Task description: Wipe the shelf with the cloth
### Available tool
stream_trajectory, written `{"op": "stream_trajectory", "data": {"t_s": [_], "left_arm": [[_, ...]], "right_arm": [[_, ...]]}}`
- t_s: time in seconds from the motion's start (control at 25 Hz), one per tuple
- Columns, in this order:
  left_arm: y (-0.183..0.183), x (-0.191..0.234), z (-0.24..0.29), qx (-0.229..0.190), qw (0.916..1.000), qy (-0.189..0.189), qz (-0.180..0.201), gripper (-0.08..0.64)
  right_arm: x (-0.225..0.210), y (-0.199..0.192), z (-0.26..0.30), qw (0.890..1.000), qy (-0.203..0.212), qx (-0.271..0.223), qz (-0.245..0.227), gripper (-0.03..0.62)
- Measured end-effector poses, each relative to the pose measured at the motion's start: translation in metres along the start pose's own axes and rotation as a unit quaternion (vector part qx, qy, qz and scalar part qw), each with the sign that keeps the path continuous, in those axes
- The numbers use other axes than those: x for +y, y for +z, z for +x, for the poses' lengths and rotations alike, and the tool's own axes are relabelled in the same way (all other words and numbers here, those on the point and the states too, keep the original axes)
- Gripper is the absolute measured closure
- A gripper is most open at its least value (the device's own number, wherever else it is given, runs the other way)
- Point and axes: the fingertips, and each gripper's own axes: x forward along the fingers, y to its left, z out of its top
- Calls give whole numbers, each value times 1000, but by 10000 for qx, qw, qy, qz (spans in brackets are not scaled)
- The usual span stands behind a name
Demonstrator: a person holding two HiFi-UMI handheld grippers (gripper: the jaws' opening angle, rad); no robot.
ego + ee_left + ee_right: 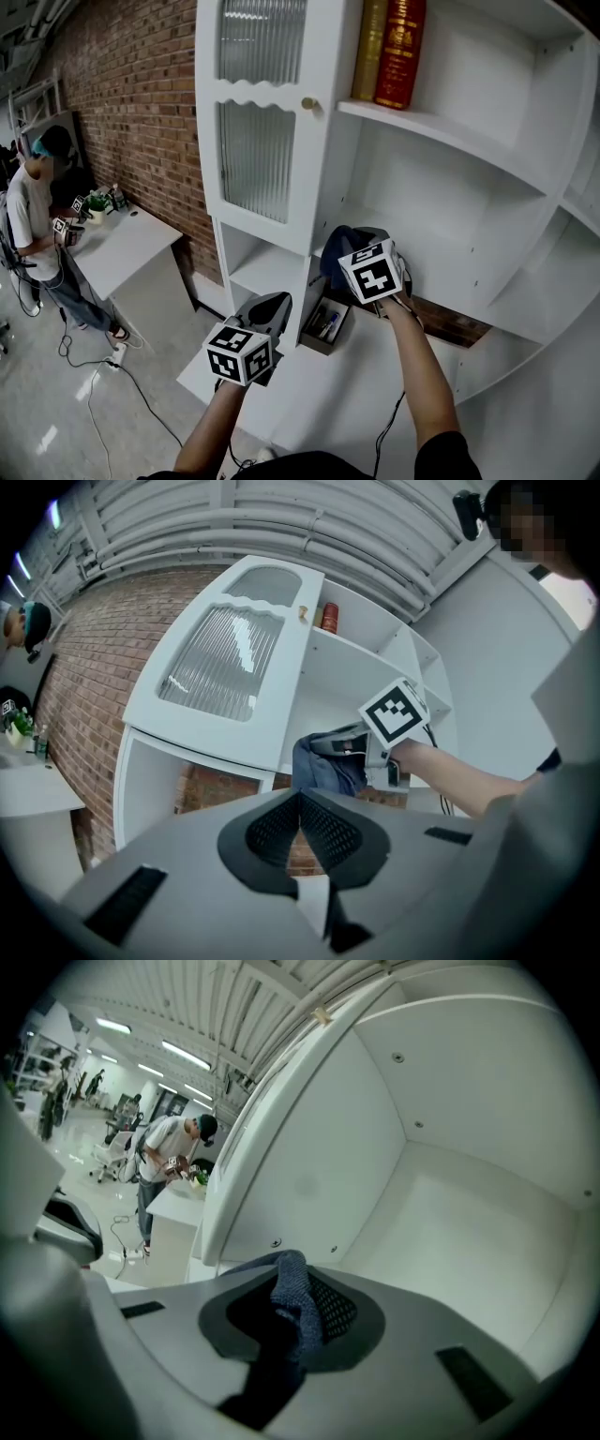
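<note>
Two grippers: the right gripper [352, 247] reaches into the open middle bay of a white shelf [469, 272]. The left gripper [278, 300] hangs lower and to the right gripper's left, outside that bay.
Right gripper state: its jaws are clamped on a dark blue cloth [292, 1288], which bunches between them and spills past the tips.
Left gripper state: its jaws are pressed together with nothing between them.
Cloth position: it sits at the right gripper's tips, on the side facing the shelf interior. In the left gripper view it shows as a blue bundle [323, 761] ahead of and above the left gripper [300, 801].
Key relation: the bare white shelf panels [450, 1222] lie straight ahead of the right gripper [295, 1302], close beyond the cloth. Whether the cloth already touches a panel cannot be told.
Shelf axis: the bay's floor seems to stretch away to the right gripper's right, so a wiping stroke would likely run that way.
Nearer gripper: the right one by far; the left is well apart from the bay.
Nearby: a ribbed glass door [258, 141] stands to the right gripper's upper left, and books [389, 47] stand on the shelf board above it.
</note>
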Motion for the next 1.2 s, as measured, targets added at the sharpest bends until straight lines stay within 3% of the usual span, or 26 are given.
{"op": "stream_trajectory", "data": {"t_s": [0.32,0.88,1.2], "left_arm": [[-3,-24,2,40,9999,-16,108,543],[3,-67,4,-238,9992,153,270,543],[-6,-97,10,-156,9990,284,311,543]], "right_arm": [[1,-6,-32,9989,169,-331,299,526],[16,-37,-87,9901,857,-706,858,526],[20,-60,-109,9838,1188,-861,1027,526]]}}
